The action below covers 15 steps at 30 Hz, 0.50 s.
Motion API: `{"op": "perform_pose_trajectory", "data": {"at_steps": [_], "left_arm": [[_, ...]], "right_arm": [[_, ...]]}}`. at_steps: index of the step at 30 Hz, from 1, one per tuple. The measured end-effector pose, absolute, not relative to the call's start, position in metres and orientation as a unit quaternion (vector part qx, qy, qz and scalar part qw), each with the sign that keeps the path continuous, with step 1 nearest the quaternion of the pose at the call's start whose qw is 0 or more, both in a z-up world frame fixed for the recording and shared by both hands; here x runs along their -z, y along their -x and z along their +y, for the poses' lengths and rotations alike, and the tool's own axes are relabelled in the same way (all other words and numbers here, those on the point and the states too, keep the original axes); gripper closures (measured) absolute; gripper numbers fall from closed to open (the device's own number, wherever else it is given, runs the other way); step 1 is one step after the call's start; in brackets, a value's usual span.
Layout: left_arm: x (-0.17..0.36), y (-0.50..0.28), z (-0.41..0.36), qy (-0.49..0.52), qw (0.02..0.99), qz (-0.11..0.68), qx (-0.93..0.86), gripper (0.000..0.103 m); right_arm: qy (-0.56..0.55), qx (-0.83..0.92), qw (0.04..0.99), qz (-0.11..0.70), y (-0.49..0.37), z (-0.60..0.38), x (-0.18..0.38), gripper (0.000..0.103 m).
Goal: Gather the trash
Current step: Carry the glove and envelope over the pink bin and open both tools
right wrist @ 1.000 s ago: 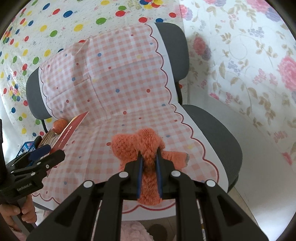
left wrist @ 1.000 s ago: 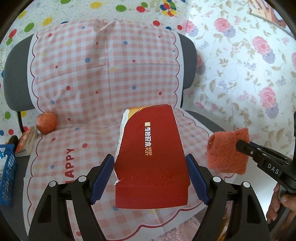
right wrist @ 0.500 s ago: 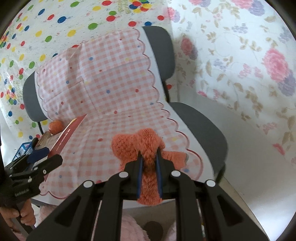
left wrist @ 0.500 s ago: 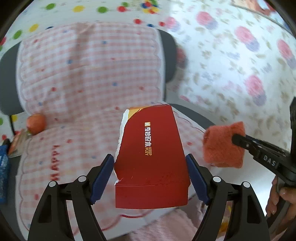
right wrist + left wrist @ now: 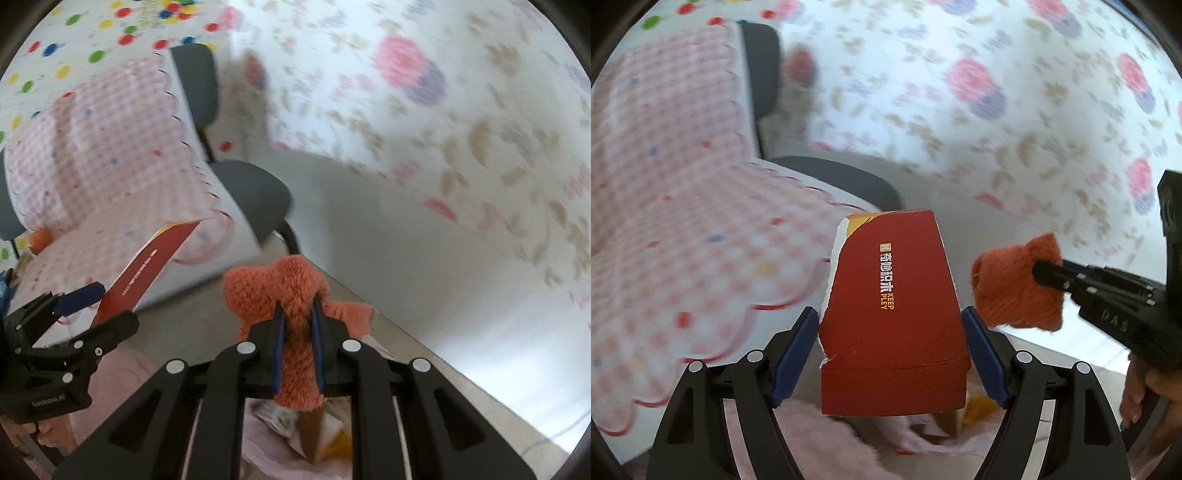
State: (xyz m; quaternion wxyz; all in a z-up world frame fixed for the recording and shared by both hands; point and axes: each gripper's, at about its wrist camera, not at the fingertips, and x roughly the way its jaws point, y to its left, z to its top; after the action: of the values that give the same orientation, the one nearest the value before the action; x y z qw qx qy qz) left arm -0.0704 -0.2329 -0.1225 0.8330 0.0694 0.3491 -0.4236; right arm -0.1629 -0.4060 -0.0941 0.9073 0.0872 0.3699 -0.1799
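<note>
A red carton box (image 5: 886, 266) with white and orange lettering and a torn left edge sits between the blue pads of my left gripper (image 5: 891, 317), which is shut on it. The right wrist view shows this box (image 5: 155, 258) edge-on in the left gripper (image 5: 110, 306). My right gripper (image 5: 298, 314) is shut on a crumpled orange knitted cloth (image 5: 273, 284). From the left wrist, that cloth (image 5: 1012, 291) hangs just right of the box, pinched by the right gripper (image 5: 1045, 275). Both loads are in the air, off the chair's right side.
A grey chair (image 5: 251, 192) under a pink checked cover (image 5: 683, 221) stands to the left, with an orange-red fruit (image 5: 38, 238) on its far side. Below the grippers lies a fluffy pink thing (image 5: 820, 443) holding paper scraps (image 5: 317, 432). A floral cloth (image 5: 997, 110) hangs behind over pale floor.
Both grippers have swung right and down, away from the chair seat, each still holding its load. The chair has slid to the left of both views and the pink thing with scraps has appeared below.
</note>
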Motion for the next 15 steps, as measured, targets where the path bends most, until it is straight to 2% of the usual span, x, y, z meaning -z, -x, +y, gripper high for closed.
{"op": "perform_pose_trajectory", "data": {"at_steps": [9, 11, 12, 14, 15], "left_arm": [[0.134, 0.076, -0.287, -0.082, 0.805, 0.362, 0.462, 0.023], [0.132, 0.077, -0.292, -0.081, 0.805, 0.362, 0.463, 0.016], [0.130, 0.077, -0.293, -0.080, 0.807, 0.360, 0.461, 0.015], [0.128, 0.078, -0.294, -0.081, 0.806, 0.360, 0.463, 0.014], [0.125, 0.078, -0.293, -0.082, 0.809, 0.359, 0.459, 0.014]], "right_arm": [[-0.126, 0.223, 0.884, 0.390, 0.191, -0.450, 0.124, 0.087], [-0.143, 0.213, 0.883, 0.393, 0.190, -0.457, 0.130, 0.080], [-0.150, 0.207, 0.883, 0.394, 0.190, -0.459, 0.132, 0.069], [-0.153, 0.206, 0.884, 0.391, 0.192, -0.461, 0.133, 0.057], [-0.153, 0.207, 0.885, 0.388, 0.194, -0.461, 0.132, 0.057]]}}
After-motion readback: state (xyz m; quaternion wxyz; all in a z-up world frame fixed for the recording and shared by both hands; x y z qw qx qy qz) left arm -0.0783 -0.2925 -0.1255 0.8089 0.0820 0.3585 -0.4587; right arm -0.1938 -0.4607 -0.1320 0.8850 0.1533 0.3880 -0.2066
